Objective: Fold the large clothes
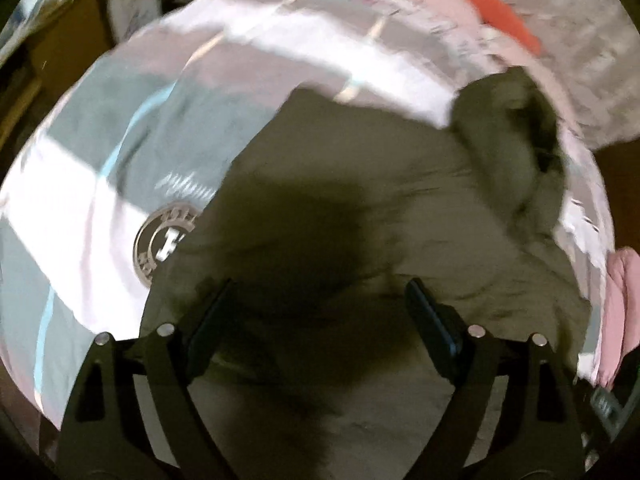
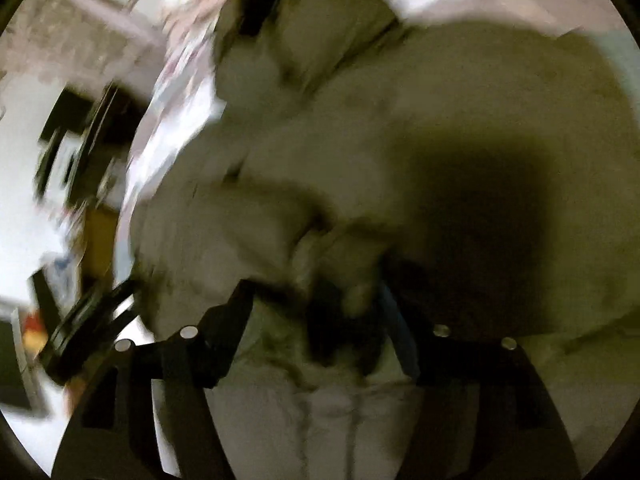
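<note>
A large olive-green garment (image 1: 360,200) lies spread on a bed with a grey, white and teal checked cover (image 1: 80,184). In the left wrist view my left gripper (image 1: 320,300) hangs just above the garment with its fingers wide apart and nothing between them. One bunched end of the garment (image 1: 516,128) lies at the upper right. In the right wrist view the same garment (image 2: 440,120) fills the frame. My right gripper (image 2: 316,300) is among bunched folds of it; fabric sits between the fingers, but blur hides whether they pinch it.
An orange-red object (image 1: 504,16) and pink fabric (image 1: 624,308) lie near the bed's right side. A round printed emblem (image 1: 164,240) shows on the cover. Dark furniture and a pale floor (image 2: 24,184) lie left of the bed in the right wrist view.
</note>
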### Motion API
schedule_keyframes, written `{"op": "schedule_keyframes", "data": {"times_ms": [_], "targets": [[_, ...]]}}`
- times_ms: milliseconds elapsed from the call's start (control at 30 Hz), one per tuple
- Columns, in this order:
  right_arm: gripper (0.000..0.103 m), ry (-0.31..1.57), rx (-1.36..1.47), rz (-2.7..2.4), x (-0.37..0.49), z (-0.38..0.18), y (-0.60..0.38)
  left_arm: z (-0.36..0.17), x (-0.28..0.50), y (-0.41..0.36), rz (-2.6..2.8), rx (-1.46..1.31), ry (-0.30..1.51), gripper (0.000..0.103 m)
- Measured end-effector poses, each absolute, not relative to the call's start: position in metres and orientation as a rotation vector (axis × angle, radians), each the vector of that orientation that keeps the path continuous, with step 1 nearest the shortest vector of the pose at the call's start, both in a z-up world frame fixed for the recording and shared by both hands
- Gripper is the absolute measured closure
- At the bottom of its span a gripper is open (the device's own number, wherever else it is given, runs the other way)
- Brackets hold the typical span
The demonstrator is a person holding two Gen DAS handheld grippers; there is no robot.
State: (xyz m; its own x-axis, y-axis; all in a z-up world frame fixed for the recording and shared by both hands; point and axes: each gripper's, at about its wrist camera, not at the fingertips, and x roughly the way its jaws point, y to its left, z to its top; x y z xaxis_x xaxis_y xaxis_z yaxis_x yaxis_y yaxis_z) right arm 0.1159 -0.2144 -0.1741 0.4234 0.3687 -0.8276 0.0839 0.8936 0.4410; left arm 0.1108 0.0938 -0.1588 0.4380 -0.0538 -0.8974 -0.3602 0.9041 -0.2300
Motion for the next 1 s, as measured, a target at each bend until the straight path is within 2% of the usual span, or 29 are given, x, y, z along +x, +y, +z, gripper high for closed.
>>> {"op": "schedule_keyframes", "data": {"times_ms": [100, 167, 400, 533, 733, 867, 1000], "targets": [[0.047, 1.03, 0.38, 0.255, 0.109, -0.154, -0.208, -0.149, 0.112, 0.069, 0.108, -0.38, 1.089, 0.011], [0.05, 1.054, 0.303, 0.331, 0.109, -0.159, -0.186, -0.157, 0.115, 0.05, 0.026, -0.361, 1.131, 0.011], [0.05, 1.212, 0.079, 0.318, 0.121, -0.233, -0.135, -0.218, 0.131, 0.01, 0.043, -0.156, 1.326, 0.008], [0.05, 1.21, 0.044, 0.323, 0.12, -0.226, -0.131, -0.22, 0.133, 0.012, 0.045, -0.132, 1.332, 0.007], [0.049, 1.227, 0.21, 0.295, 0.104, -0.192, -0.172, -0.198, 0.125, 0.028, 0.032, -0.202, 1.299, 0.007], [0.049, 1.289, 0.253, 0.293, 0.091, -0.2, -0.186, -0.2, 0.114, 0.039, 0.029, -0.222, 1.334, 0.007], [0.049, 1.352, 0.122, 0.245, 0.093, -0.236, -0.177, -0.226, 0.112, 0.044, 0.087, -0.109, 1.383, 0.005]]}}
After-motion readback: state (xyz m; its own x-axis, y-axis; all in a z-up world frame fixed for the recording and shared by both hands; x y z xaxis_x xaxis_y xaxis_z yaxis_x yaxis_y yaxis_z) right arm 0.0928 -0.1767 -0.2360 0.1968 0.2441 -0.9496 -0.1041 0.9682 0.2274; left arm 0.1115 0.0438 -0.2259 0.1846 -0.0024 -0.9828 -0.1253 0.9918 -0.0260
